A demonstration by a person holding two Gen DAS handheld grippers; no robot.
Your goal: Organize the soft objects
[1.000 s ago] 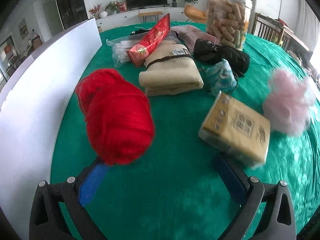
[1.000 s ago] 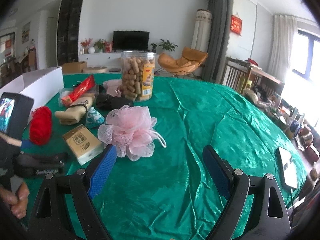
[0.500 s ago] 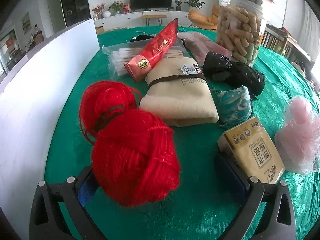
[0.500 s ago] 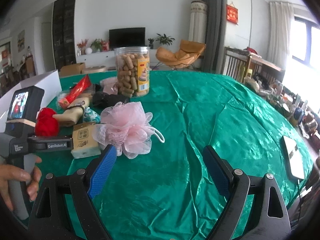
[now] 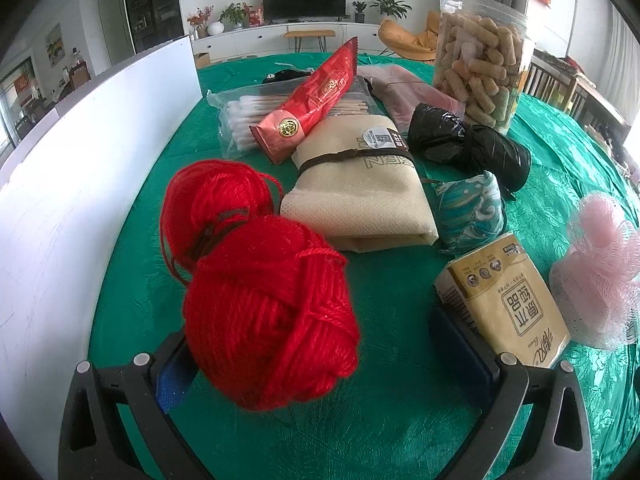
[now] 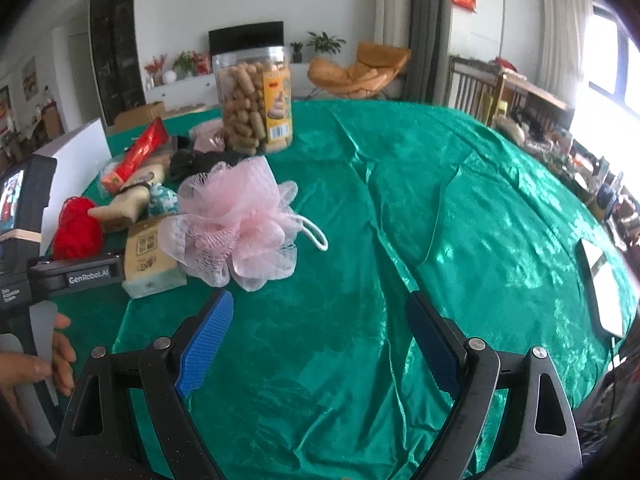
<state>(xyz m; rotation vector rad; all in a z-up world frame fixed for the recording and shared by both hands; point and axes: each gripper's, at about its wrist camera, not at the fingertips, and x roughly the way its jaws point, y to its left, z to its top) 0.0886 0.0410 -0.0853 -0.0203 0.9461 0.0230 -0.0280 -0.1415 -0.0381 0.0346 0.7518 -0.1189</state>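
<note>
A red yarn skein (image 5: 264, 300) lies on the green tablecloth between the fingers of my left gripper (image 5: 316, 360), close against the left pad; the jaws stand wide and open. Right of it sit a tan tissue pack (image 5: 508, 300) and a pink mesh bath pouf (image 5: 600, 264). Behind are a folded beige cloth (image 5: 360, 192), a teal patterned pouch (image 5: 472, 208) and a black bag roll (image 5: 468, 144). In the right wrist view the pouf (image 6: 236, 220) lies just ahead and left of my right gripper (image 6: 320, 340), which is open and holds nothing.
A white board (image 5: 80, 160) stands along the table's left side. A red snack packet (image 5: 316, 96), a bag of cotton swabs (image 5: 244, 116) and a tall biscuit jar (image 5: 476, 68) sit at the back. A flat white device (image 6: 604, 284) lies at the far right edge.
My left gripper has advanced so the red yarn now sits between its fingers. My right gripper has drifted closer to the pink pouf.
</note>
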